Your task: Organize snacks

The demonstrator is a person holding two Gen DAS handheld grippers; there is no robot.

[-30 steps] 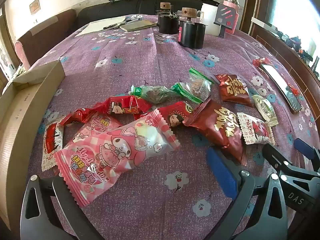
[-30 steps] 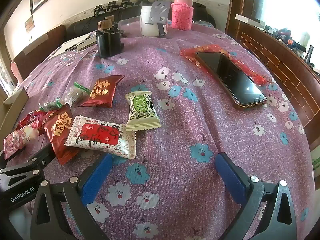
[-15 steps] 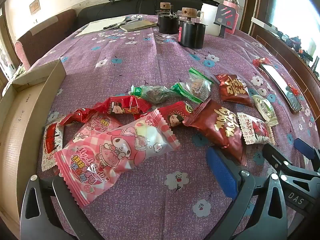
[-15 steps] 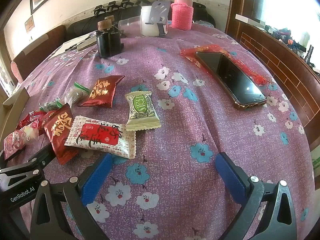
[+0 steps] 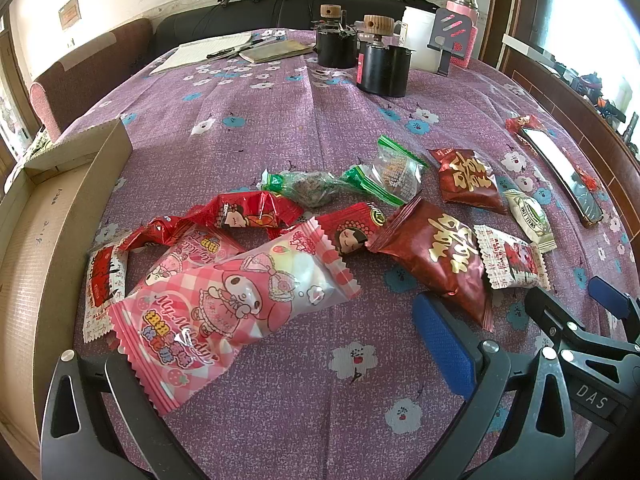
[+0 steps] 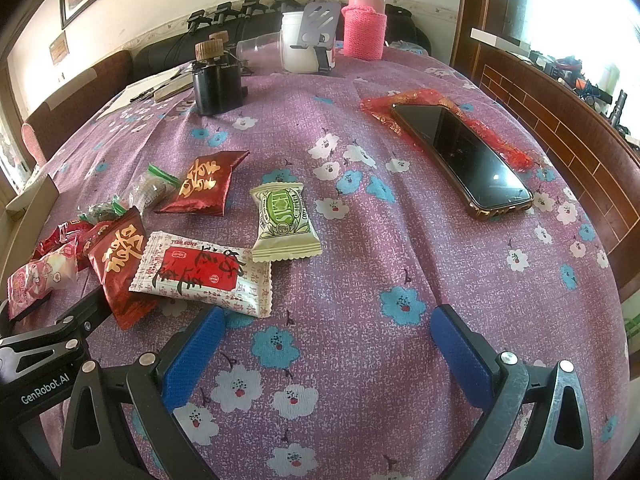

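Observation:
Several snack packets lie in a loose pile on the purple flowered tablecloth (image 5: 280,400). A big pink cartoon packet (image 5: 240,300) rests over the left finger of my left gripper (image 5: 272,332), which is open; its blue right pad (image 5: 440,340) is bare. Behind the pink packet lie red wrappers (image 5: 248,216), green wrappers (image 5: 312,188) and a dark red gold-lettered packet (image 5: 440,256). My right gripper (image 6: 328,316) stands open and empty just in front of a white-and-red packet (image 6: 200,272) and a cream-green packet (image 6: 284,220).
An open cardboard box (image 5: 60,220) stands at the left table edge. A phone (image 6: 460,152) lies on red wrapping at the right. Black jars (image 5: 384,68), a white cup, a pink bottle (image 6: 364,28) and notebooks stand at the back. A wooden ledge runs along the right.
The cardboard box at the left has shifted slightly in the left wrist view. The snacks and both grippers sit where they were.

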